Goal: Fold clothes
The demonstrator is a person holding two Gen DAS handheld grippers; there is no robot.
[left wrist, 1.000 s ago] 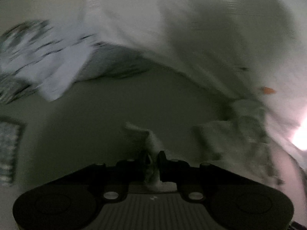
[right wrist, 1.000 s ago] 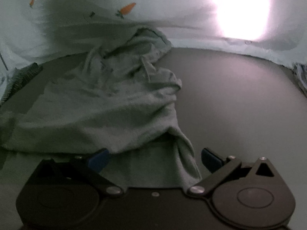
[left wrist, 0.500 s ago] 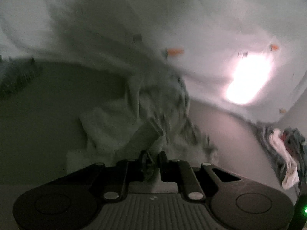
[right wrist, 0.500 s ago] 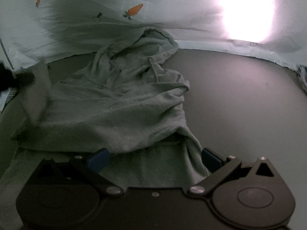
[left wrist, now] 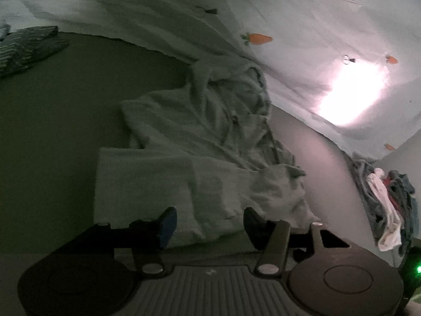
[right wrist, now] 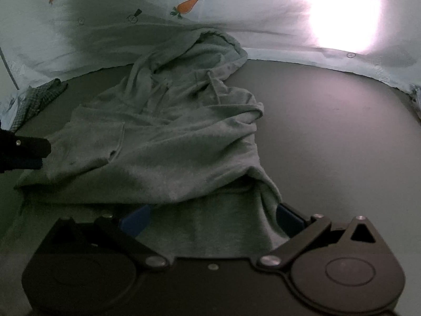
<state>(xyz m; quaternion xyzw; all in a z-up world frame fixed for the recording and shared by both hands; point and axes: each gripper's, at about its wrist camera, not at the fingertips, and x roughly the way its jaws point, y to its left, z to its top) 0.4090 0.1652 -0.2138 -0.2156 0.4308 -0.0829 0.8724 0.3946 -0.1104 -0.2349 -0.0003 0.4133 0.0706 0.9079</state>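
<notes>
Two claws low over hoodie [left wrist: 200,158] | left claw [left wrist: 208,221] spread | right claw [right wrist: 210,216] spread

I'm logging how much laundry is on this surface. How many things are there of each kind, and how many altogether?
Light grey-green fleece hooded sweatshirt: 1
Dark checked cloth at the far left edge: 1
Heap of mixed unfolded clothes at the right edge: 1
White sheet with orange carrot print behind: 1
Two-finger grippers: 2, left gripper and right gripper
Total: 6
</notes>
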